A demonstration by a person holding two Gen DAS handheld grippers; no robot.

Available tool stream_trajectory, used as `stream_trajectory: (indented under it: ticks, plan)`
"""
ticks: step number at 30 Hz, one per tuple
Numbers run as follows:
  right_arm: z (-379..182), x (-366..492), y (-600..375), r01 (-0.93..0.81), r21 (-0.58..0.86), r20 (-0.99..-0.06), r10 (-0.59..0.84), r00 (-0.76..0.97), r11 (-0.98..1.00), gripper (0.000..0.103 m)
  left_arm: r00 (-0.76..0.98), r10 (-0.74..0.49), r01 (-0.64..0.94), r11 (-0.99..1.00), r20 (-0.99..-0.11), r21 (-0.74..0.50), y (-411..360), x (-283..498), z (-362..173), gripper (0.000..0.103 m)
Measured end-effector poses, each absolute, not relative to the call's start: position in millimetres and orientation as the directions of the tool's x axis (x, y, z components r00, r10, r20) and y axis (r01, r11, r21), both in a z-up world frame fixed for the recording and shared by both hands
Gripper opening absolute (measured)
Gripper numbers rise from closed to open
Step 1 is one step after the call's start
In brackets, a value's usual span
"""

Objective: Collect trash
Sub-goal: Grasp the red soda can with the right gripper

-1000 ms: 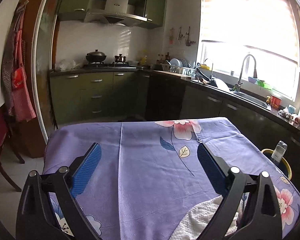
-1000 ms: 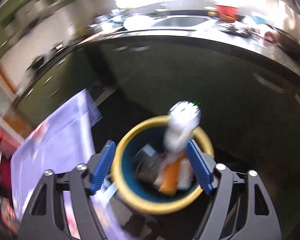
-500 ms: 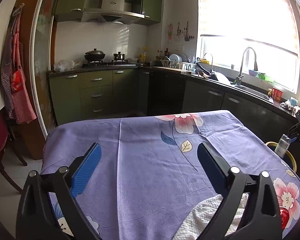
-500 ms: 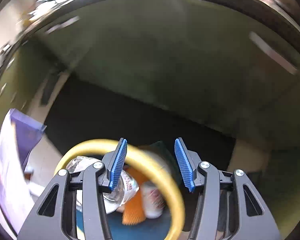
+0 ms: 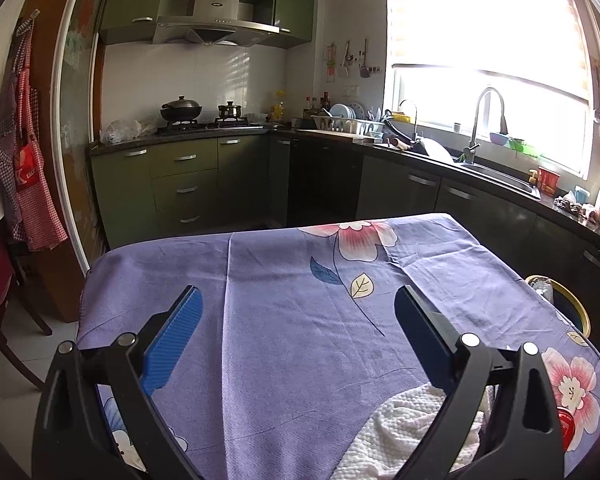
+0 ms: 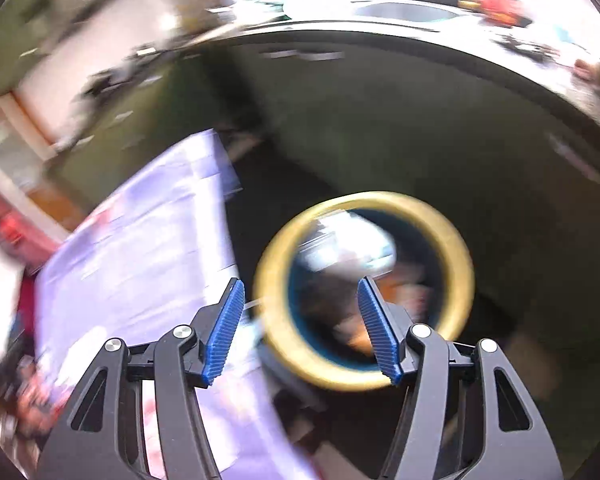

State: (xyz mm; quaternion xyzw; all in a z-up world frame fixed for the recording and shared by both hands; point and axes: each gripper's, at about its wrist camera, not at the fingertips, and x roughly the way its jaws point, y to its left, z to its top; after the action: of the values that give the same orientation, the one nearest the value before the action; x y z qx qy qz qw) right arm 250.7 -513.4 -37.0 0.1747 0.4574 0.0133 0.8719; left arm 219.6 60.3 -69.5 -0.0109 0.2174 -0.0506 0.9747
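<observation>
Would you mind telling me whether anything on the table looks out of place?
A crumpled white paper towel lies on the purple floral tablecloth at the near edge, not yet in the yellow-rimmed bin.

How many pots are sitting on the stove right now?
2: a large dark lidded pot on the left burner, a smaller steel pot on the right burner. More could be hidden behind them.

Table under purple floral cloth (image 5: 300,344); white towel (image 5: 400,432) lies on near right corner.

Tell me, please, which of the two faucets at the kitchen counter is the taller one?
The silver gooseneck faucet at the sink under the window is taller; the dark faucet beside the dish rack is shorter and thinner.
</observation>
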Motion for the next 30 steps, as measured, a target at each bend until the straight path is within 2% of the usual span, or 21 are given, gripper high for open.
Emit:
stream_trajectory:
  ticks: [5, 10, 14, 19, 25, 30]
  plan:
    - [-37.1, 227.8, -405.2, -0.177, 0.369, -0.778, 0.408, 0.478, 0.912, 0.061, 0.899, -0.091, 0.079, 0.996, -0.429, -0.046, 62.5, 220.4, -70.8, 0.092]
    - [-60.9, 205.1, -317.5, -0.360, 0.372, -0.798, 0.493, 0.347, 0.856, 0.061, 0.899, -0.087, 0.072, 0.996, -0.428, -0.050, 64.6, 220.0, -70.9, 0.092]
    - [-62.7, 190.2, -252.7, -0.611, 0.314, -0.802, 0.548, 0.239, 0.727, 0.061, 0.899, -0.088, 0.073, 0.996, -0.429, -0.051, 65.1, 219.7, -71.2, 0.092]
    - [-57.2, 165.5, -190.4, -0.872, 0.087, -0.844, 0.501, 0.192, 0.481, 0.071, 0.905, -0.082, 0.074, 0.997, -0.418, -0.034, 66.0, 218.5, -68.6, 0.092]
    - [-79.4, 174.2, -146.2, -0.973, 0.076, -0.920, 0.392, 0.017, 0.220, 0.071, 0.936, 0.008, -0.014, 1.000, -0.353, -0.013, 84.6, 210.4, -57.0, 0.093]
    - [-105.1, 181.2, -132.0, -0.988, 0.104, -0.960, 0.273, -0.070, 0.112, 0.065, 0.927, 0.039, -0.070, 0.995, -0.374, -0.069, 106.1, 215.3, -58.7, 0.093]
